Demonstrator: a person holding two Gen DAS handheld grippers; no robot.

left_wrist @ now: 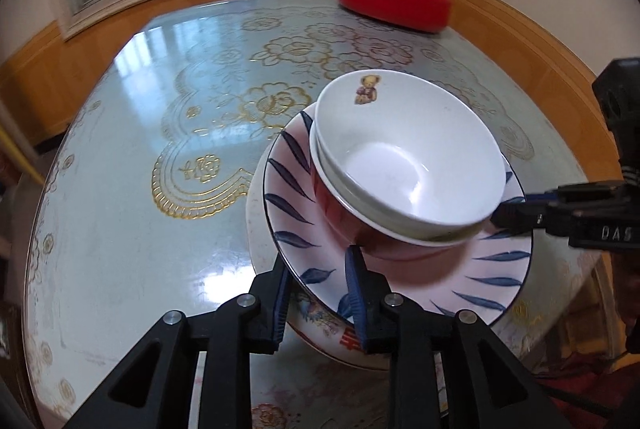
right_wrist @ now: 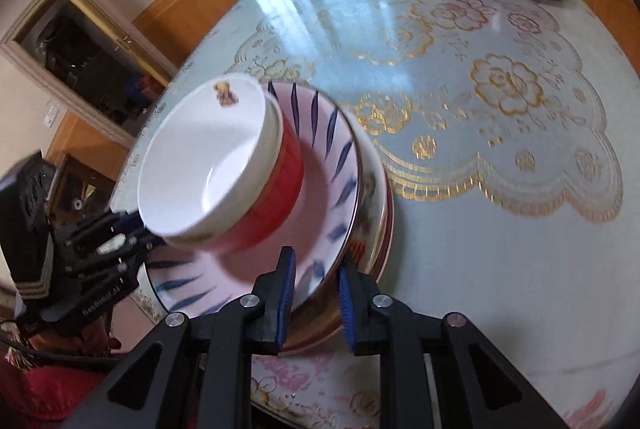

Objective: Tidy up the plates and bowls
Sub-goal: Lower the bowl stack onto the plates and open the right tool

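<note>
A white ceramic bowl with a small teddy-bear print (left_wrist: pixel 400 165) sat nested inside a glossy red bowl (left_wrist: pixel 340 213). Both stood on a pale pink round plate painted with dark blue leaves (left_wrist: pixel 460 269). That plate lay on top of at least one more plate with a coloured floral picture and a red character (left_wrist: pixel 320 313). The whole stack stood near the close edge of a round table with a glossy pale blue cover embossed with gold flowers (left_wrist: pixel 160 109).

The left gripper (left_wrist: pixel 318 269) pointed steeply down at the stack's near rim, its jaws narrow. One blue pad lay over the leaf plate's upper face just beside the red bowl's foot, and the other sat outside and below the rim, so the rim passed between them. I could not tell whether the pads pressed on it.

The right gripper (right_wrist: pixel 315 265) met the stack at another part of the rim, also with narrow jaws. One pad was over the leaf plate's inner face and the other outside the edges of the stacked plates. The view was blurred, and I could not tell whether it gripped.

A low red pot with a grey lid (left_wrist: pixel 396 1) stood well apart at the table's far edge.
</note>
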